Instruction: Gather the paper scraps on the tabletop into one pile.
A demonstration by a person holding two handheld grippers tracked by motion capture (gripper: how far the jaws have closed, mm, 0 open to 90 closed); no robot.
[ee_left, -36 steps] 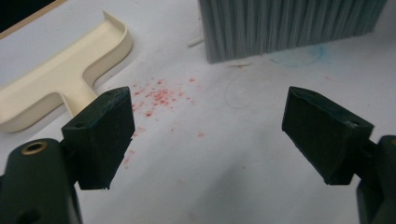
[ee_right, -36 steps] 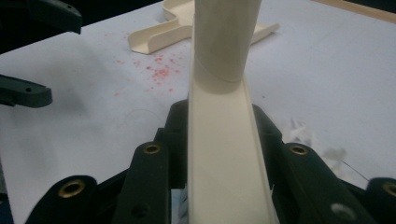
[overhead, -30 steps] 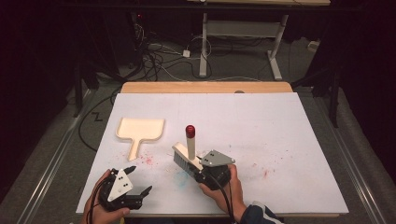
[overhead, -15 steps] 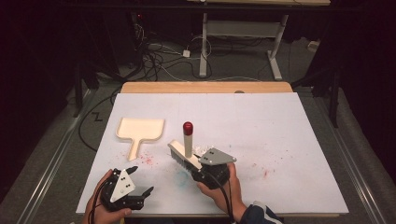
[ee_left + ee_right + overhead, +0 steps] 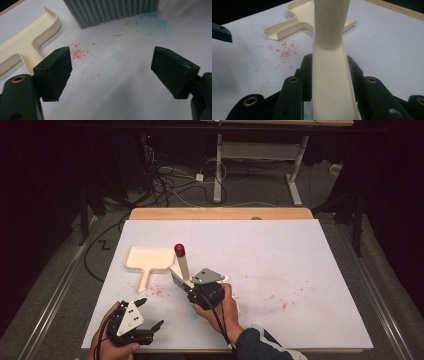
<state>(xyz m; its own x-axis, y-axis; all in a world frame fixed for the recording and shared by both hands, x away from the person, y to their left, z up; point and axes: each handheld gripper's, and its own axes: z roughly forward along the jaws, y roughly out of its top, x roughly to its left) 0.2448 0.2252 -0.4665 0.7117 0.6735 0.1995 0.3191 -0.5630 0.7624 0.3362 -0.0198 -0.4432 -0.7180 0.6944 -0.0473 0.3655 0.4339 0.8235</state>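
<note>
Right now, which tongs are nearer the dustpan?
Right. The right tongs, shut on the brush, sit just beside the dustpan; the left tongs hover open farther back, near the table edge.

Brush (image 5: 112,11) bristles cut off at top

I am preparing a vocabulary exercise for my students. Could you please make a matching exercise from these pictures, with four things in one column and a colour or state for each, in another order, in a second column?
Things:
1. brush
2. dustpan
3. crumbs
4. left hand-held gripper

Colour or state:
A. open, holding nothing
B. red, scattered on the white table
C. clamped by its cream handle in the right hand-held gripper
D. cream, lying flat and free on the table

Pairs: 1-C, 2-D, 3-B, 4-A
</note>
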